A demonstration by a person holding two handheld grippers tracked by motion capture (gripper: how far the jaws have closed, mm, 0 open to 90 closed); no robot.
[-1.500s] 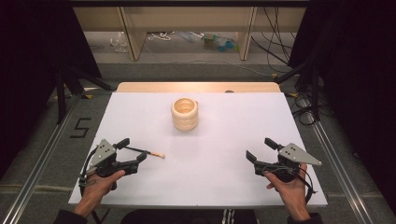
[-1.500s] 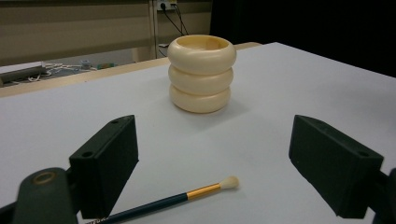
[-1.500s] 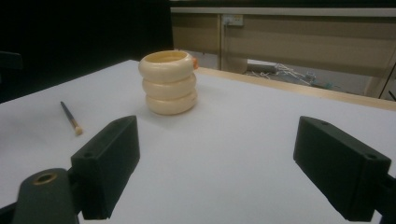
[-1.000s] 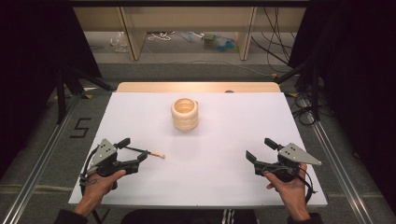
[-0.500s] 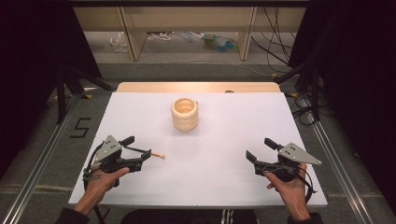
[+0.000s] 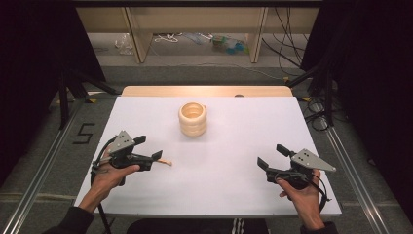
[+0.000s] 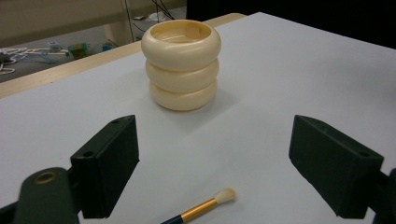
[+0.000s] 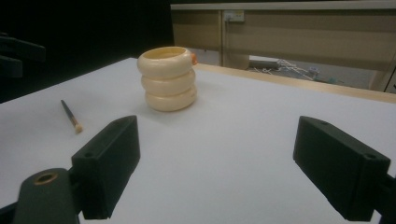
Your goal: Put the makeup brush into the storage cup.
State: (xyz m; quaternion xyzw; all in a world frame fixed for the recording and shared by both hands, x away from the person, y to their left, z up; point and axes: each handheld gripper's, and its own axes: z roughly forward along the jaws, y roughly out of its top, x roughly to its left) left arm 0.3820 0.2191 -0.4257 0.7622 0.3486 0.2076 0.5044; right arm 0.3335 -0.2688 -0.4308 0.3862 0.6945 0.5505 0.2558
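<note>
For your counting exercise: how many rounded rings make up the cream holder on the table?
3, stacked upright on the white table: bottom ring, middle ring, and top ring, whose mouth is open.

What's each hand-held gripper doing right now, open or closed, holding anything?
Left hand-held gripper: open, empty, jaws either side of the small brush on the table.
Right hand-held gripper: open, holding nothing.

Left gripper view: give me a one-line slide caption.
Open left gripper poised over a small brush on the white table, cream ribbed holder standing beyond.

Left gripper (image 6: 150, 147) and right gripper (image 6: 272, 156) hover with jaws spread wide.
</note>
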